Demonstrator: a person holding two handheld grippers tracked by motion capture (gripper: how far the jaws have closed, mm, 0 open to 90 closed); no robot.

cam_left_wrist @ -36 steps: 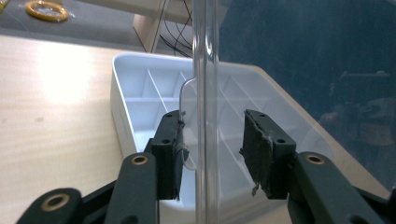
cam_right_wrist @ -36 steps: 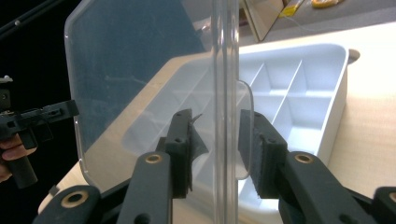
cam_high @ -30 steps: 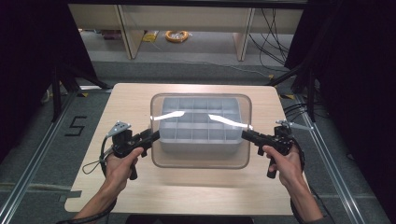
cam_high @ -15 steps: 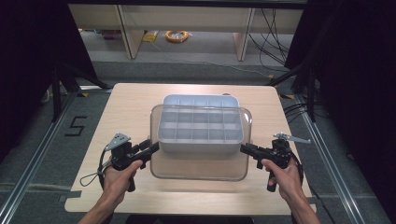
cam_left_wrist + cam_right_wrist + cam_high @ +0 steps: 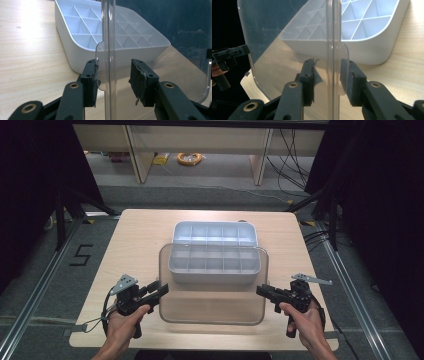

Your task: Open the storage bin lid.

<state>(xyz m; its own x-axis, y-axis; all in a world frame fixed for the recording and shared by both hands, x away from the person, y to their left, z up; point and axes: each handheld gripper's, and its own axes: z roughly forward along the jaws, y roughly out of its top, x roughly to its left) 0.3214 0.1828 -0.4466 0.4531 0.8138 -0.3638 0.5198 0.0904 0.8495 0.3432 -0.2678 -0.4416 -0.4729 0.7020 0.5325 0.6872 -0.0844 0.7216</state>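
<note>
A white compartment tray [image 5: 212,231] [image 5: 75,55] [image 5: 372,50] stands on the middle of the wooden table [image 5: 135,235]. A clear plastic lid [image 5: 212,302] [image 5: 110,37] [image 5: 287,50] hangs partly over the tray's near half and reaches toward the table's front edge. My left gripper [image 5: 162,290] [image 5: 113,82] is at the lid's left edge, jaws apart around the rim; a small tab touches one pad. My right gripper [image 5: 261,291] [image 5: 327,77] straddles the lid's right edge the same way, open, with a gap on one side. The left gripper [image 5: 244,50] also shows through the lid.
Bare tabletop lies left and right of the tray and behind it. Metal floor rails run along both sides of the table. A "5" mark [image 5: 80,255] is on the floor at left. A yellow cable coil [image 5: 189,157] lies far back near shelf legs.
The lid has come off the tray and moved toward the table's front edge, with both grippers pulling back along its sides. The tray's far half now lies uncovered.
</note>
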